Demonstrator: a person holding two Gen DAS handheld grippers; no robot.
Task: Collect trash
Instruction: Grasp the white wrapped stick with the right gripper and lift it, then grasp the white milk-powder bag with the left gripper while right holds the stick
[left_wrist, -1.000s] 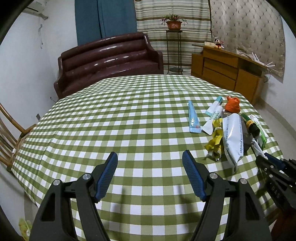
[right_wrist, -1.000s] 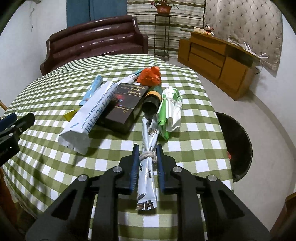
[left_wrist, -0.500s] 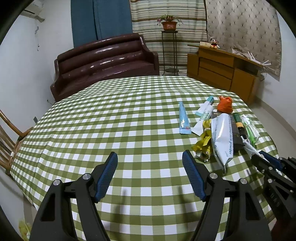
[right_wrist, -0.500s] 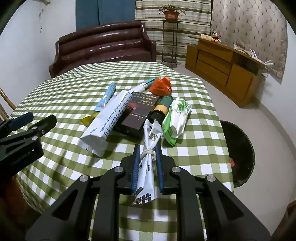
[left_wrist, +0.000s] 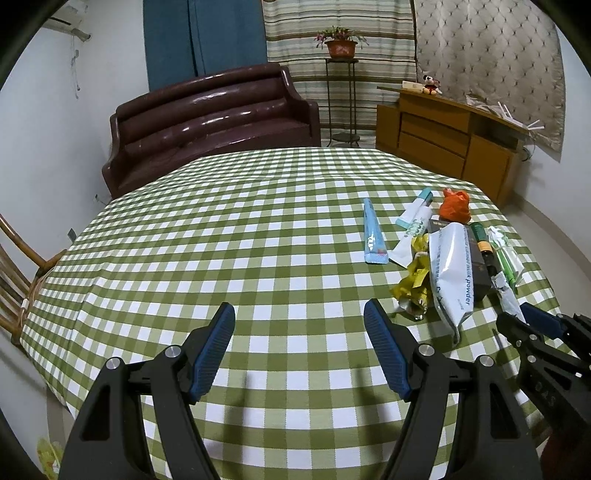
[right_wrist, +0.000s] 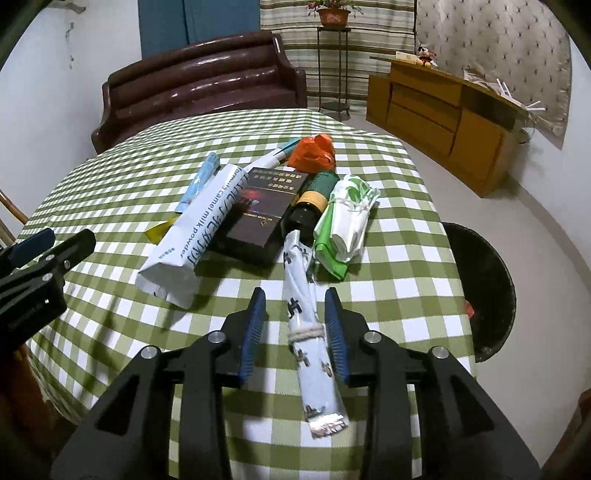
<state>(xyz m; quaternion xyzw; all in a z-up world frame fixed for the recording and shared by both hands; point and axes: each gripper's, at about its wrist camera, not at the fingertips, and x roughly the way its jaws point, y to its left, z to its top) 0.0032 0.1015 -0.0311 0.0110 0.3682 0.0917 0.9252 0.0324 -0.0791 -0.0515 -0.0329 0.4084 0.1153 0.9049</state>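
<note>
Even indoor light, sharp centre, heavy fisheye bending at the rims.

Both views are evenly and fairly brightly lit from overhead, with no harsh glare on the green-and-white checked cloth of the worktop (left_wrist: 258, 229). The glossy dark-brown leather sofa (left_wrist: 207, 122) carries long white highlights along its padded rolls. Soft, faint shadows fall under the left claw (left_wrist: 299, 325) and beneath the white milk-powder pouch (right_wrist: 195, 225). Straight lines bow strongly outward near the frame edges, and black vignette fills the corners. In the right wrist view the rolled white printed wrapper (right_wrist: 310, 332) between the claw's blue pads is slightly smeared at its near end; the worktop's near left edge also looks soft.
</note>
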